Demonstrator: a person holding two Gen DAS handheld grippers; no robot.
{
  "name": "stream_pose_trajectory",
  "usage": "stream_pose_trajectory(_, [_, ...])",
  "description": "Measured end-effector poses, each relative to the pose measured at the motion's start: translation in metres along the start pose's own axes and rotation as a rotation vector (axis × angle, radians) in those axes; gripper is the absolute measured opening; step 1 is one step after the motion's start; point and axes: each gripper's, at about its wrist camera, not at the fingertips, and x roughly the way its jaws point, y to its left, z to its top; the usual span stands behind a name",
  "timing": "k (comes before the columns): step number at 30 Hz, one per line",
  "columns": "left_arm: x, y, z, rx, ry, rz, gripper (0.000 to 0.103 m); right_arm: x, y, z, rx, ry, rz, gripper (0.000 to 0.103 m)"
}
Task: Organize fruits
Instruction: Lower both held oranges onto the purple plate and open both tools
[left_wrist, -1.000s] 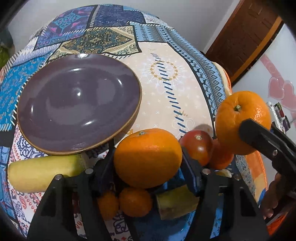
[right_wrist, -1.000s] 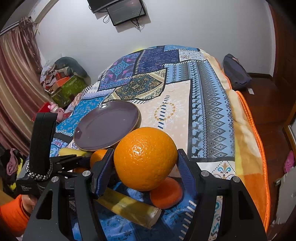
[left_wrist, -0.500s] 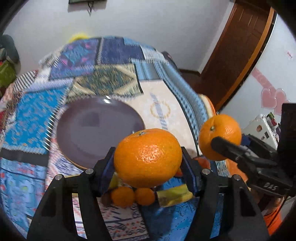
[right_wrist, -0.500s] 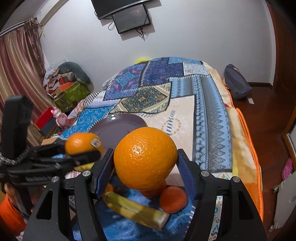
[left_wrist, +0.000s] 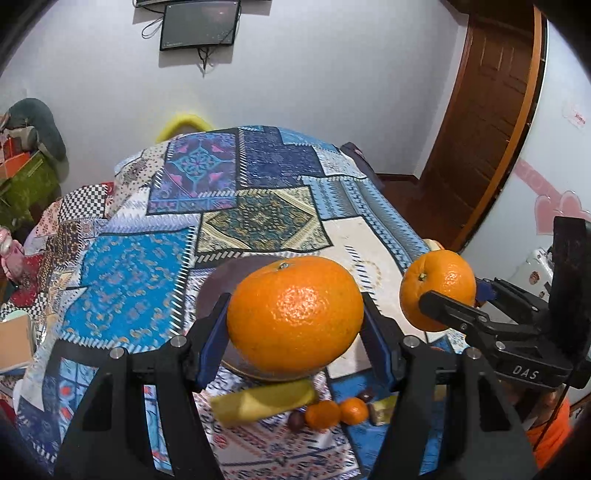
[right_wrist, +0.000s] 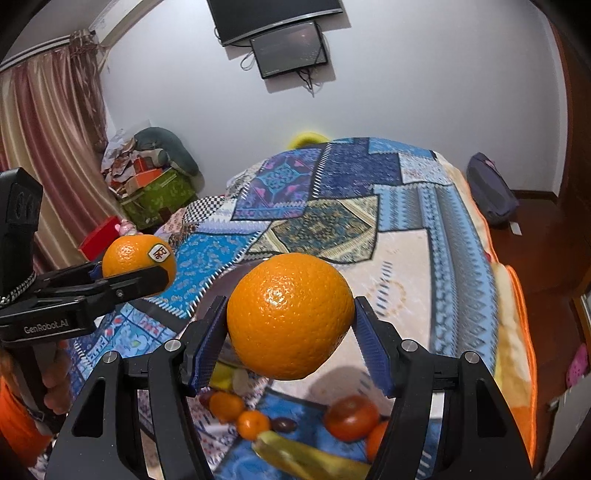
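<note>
My left gripper (left_wrist: 295, 314) is shut on a large orange (left_wrist: 294, 313) and holds it high above the bed. It also shows in the right wrist view (right_wrist: 138, 260), with a sticker. My right gripper (right_wrist: 290, 319) is shut on another orange (right_wrist: 290, 317), seen at the right in the left wrist view (left_wrist: 437, 290). A dark purple plate (left_wrist: 229, 273) lies on the patterned blanket, mostly hidden behind the held oranges. Below lie small mandarins (left_wrist: 338, 411), a yellow banana (left_wrist: 264, 400), a red tomato (right_wrist: 351, 417) and a dark plum (right_wrist: 282, 424).
The patchwork blanket (left_wrist: 125, 280) covers a bed with an orange edge (right_wrist: 521, 332). A wooden door (left_wrist: 487, 110) stands to the right. Boxes and clutter (right_wrist: 151, 184) sit by the curtain at the left. A dark bag (right_wrist: 491, 195) lies on the floor.
Both grippers have risen well above the bed, each still holding its orange. The plate and loose fruit now look smaller and lower in both views.
</note>
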Motion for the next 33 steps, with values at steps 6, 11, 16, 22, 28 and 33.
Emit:
stream_pose_trajectory(6, [0.017, 0.020, 0.005, -0.005, 0.009, 0.021, 0.065, 0.031, 0.012, 0.006, -0.026, 0.024, 0.010, 0.063])
stream_pose_trajectory(11, [0.039, 0.035, 0.007, 0.003, 0.028, 0.040, 0.065, 0.061, 0.014, 0.007, -0.039, 0.075, 0.015, 0.063])
stream_pose_trajectory(16, [0.065, 0.048, 0.006, 0.002, 0.068, 0.011, 0.065, 0.090, 0.013, 0.004, -0.075, 0.151, 0.025, 0.063])
stream_pose_trajectory(22, [0.097, 0.063, -0.002, -0.009, 0.121, 0.030, 0.065, 0.116, 0.010, 0.000, -0.104, 0.201, 0.007, 0.063])
stream_pose_trajectory(28, [0.117, 0.066, -0.008, -0.011, 0.155, 0.014, 0.065, 0.131, 0.010, -0.004, -0.134, 0.243, -0.001, 0.063])
stream_pose_trajectory(33, [0.129, 0.062, -0.010, -0.005, 0.180, -0.009, 0.065, 0.139, 0.013, -0.010, -0.171, 0.278, 0.000, 0.063])
